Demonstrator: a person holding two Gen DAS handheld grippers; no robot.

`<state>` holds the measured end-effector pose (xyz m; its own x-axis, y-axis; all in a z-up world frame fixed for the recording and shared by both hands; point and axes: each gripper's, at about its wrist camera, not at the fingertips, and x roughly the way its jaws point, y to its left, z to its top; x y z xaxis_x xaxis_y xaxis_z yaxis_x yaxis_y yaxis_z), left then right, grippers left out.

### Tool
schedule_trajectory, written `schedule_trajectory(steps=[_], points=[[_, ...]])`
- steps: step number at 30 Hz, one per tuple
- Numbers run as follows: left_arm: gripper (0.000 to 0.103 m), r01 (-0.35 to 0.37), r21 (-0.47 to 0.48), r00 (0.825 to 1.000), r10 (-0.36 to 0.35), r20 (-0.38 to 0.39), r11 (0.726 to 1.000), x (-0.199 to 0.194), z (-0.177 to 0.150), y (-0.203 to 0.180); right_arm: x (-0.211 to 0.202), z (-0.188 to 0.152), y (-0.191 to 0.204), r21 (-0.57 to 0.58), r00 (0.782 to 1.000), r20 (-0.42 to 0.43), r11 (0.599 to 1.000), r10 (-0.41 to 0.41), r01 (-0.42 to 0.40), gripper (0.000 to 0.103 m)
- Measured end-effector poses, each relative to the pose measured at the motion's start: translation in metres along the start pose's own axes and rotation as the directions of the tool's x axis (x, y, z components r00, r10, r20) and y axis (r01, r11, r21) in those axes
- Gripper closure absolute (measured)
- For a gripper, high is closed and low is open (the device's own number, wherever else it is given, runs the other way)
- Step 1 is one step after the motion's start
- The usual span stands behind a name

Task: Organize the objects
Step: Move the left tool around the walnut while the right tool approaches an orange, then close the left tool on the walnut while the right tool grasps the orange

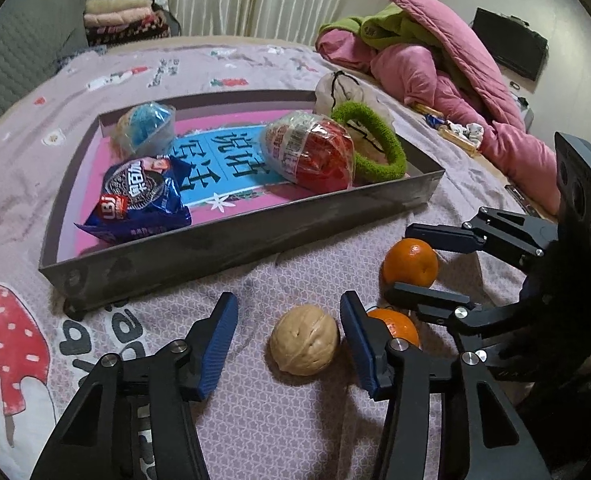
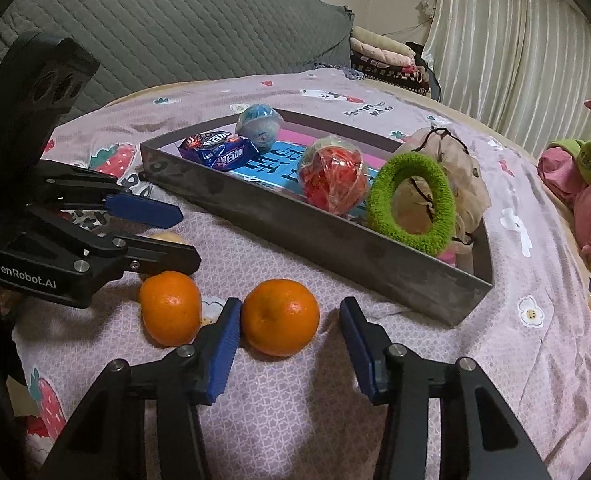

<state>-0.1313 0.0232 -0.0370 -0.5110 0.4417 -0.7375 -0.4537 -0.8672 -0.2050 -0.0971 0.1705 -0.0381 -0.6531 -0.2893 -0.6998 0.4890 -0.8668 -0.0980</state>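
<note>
Both grippers are lining up pickups at the bottom of their frames: the left gripper (image 1: 289, 344) stands unclenched around the walnut (image 1: 305, 340), one pad touching it, while the right gripper (image 2: 291, 336) brackets the nearer orange (image 2: 280, 317), not yet squeezed. Next, I'd say, each must clench, then lift over the tray (image 1: 231, 236) wall at centre frame.

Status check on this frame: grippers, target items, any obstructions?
Left gripper open around walnut, not clamped. Right gripper open around an orange. Second orange beside it. Tray ahead, path clear.
</note>
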Motion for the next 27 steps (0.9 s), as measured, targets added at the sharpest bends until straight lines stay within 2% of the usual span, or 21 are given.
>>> schedule_trajectory(steps=[11,16,20,27], points=[[0.056,0.005,0.05,0.997,-0.001,-0.071,0.999,-0.002,-0.003,-0.002,0.005,0.003,0.001,-0.002,1.0,-0.013,1.0,-0.003,0.003,0.057],[0.068,0.02,0.07,0.996,-0.014,-0.085,0.997,-0.004,-0.006,-0.003,0.006,0.004,0.003,-0.01,1.0,-0.015,1.0,-0.008,0.008,0.06],[0.068,0.014,0.079,0.996,-0.007,-0.086,0.997,-0.005,-0.006,-0.005,0.006,0.006,0.003,-0.012,1.0,-0.014,1.0,-0.005,0.005,0.065],[0.068,0.004,0.088,0.997,0.002,-0.071,0.996,-0.009,-0.007,-0.005,0.006,0.006,0.003,-0.006,1.0,-0.008,1.0,0.0,0.0,0.066]])
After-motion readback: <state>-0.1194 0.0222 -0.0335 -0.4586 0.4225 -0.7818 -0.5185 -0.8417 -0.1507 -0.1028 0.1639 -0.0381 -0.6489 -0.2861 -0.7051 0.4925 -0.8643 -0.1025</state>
